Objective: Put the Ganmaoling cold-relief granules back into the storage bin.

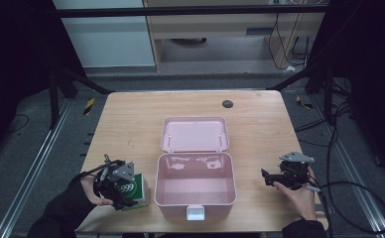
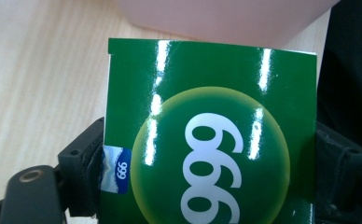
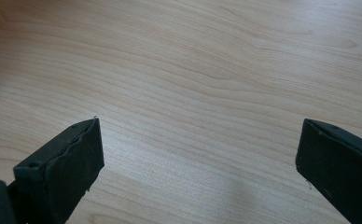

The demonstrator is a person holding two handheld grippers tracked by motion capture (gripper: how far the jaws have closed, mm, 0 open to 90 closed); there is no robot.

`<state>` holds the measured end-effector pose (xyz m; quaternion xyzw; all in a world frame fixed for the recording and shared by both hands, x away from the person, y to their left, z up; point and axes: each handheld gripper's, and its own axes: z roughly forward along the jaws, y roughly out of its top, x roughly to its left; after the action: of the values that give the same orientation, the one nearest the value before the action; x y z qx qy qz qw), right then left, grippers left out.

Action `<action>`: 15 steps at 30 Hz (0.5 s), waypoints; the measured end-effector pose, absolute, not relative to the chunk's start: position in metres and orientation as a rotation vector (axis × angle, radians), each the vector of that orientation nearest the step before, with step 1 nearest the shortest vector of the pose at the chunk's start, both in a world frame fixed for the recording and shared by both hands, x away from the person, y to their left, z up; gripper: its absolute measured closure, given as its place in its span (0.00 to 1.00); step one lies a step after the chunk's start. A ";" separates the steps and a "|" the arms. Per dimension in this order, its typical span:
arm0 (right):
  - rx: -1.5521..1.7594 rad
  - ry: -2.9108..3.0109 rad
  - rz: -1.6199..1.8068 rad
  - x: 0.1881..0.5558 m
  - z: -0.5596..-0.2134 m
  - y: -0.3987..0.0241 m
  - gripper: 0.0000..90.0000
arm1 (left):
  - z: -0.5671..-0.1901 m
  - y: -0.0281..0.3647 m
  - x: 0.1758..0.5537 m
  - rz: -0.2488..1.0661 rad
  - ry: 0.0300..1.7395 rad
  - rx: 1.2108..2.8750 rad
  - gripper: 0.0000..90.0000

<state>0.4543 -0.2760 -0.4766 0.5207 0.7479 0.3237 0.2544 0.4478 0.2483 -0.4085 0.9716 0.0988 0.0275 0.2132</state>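
Green glossy cardboard carton (image 1: 134, 191) printed with a white "999" in a yellow-green disc, clamped between the jaws of my left gripper (image 1: 115, 184) at the near left of the pale wooden table (image 1: 131, 119), just beside the left wall of the open pink plastic storage case (image 1: 195, 191). In the left gripper view the black jaws press against both side faces of the carton (image 2: 207, 140), and its printed face looks toward the camera with the numerals running away from me, so I judge the long axis to lie along the gripper's reach, pointing at the case wall beyond. My right gripper (image 1: 272, 178) rests near the table's right edge, jaws spread wide over bare wood (image 3: 193, 93) and holding nothing. I judge the step in hand to be the carry after pickup. The next move calls for lifting the carton over the rim and lowering it into the case's bare interior. Farther off, the hinged lid (image 1: 194, 134) lies flat and open.
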 end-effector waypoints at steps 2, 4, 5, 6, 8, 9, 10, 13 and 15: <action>1.414 2.029 0.880 0.454 -0.477 -0.276 0.01 | -0.401 0.248 0.448 0.098 0.274 2.688 0.16; 1.414 2.030 0.880 0.454 -0.477 -0.276 0.01 | -0.398 0.249 0.448 0.100 0.273 2.686 0.16; 1.413 2.030 0.879 0.454 -0.477 -0.276 0.01 | -0.394 0.249 0.448 0.105 0.276 2.682 0.16; 1.413 2.030 0.879 0.454 -0.477 -0.276 0.01 | -0.390 0.249 0.448 0.109 0.278 2.678 0.16; 1.411 2.031 0.878 0.454 -0.477 -0.276 0.01 | -0.380 0.251 0.448 0.119 0.285 2.669 0.16; 1.411 2.031 0.878 0.454 -0.477 -0.276 0.01 | -0.375 0.252 0.448 0.127 0.284 2.666 0.16; 1.411 2.031 0.878 0.454 -0.477 -0.276 0.01 | -0.375 0.252 0.448 0.127 0.284 2.666 0.16; 1.415 2.030 0.880 0.454 -0.477 -0.276 0.01 | -0.362 0.254 0.447 0.139 0.288 2.650 0.16; 1.411 2.028 0.879 0.454 -0.477 -0.276 0.01 | -0.352 0.254 0.446 0.155 0.285 2.643 0.16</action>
<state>0.4542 -0.2758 -0.4768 0.5201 0.7475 0.3240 0.2565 0.4462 0.2540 -0.3521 0.9643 0.1040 0.0565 0.2371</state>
